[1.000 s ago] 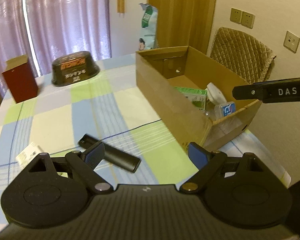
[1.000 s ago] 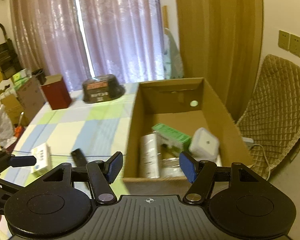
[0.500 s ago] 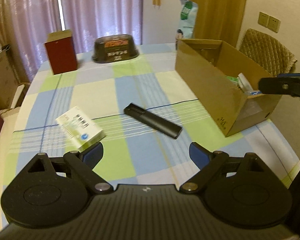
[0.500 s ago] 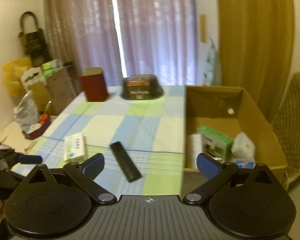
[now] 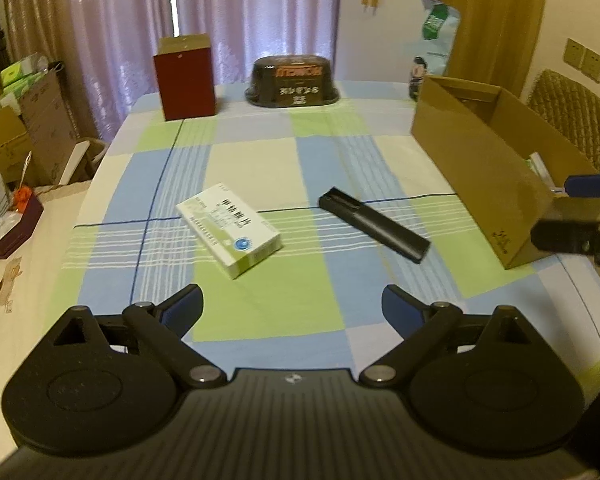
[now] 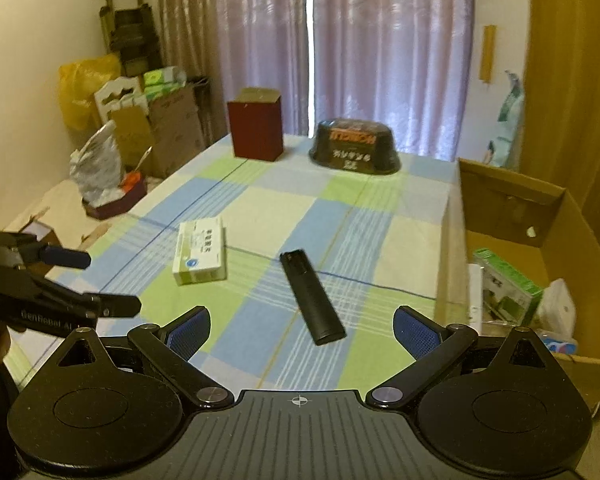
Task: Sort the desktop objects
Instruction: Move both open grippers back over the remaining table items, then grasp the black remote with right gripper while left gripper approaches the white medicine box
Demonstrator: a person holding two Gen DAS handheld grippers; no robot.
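- The left claw (image 5: 292, 306) is held wide open over the near edge of the worktop (image 5: 260, 160); nothing is gripped.
- The right claw (image 6: 302, 328) is likewise spread wide and empty, above the near end of the remote (image 6: 311, 297).
- The remote is seen lying flat near the middle of the checked cloth, with a white-green box (image 5: 228, 229) just left of it, the two apart.
- A carton (image 6: 540, 240) is set at the right edge, with several packs inside.
- At the far edge a red box (image 5: 185, 77) and a dark bowl (image 5: 293, 85) are found.
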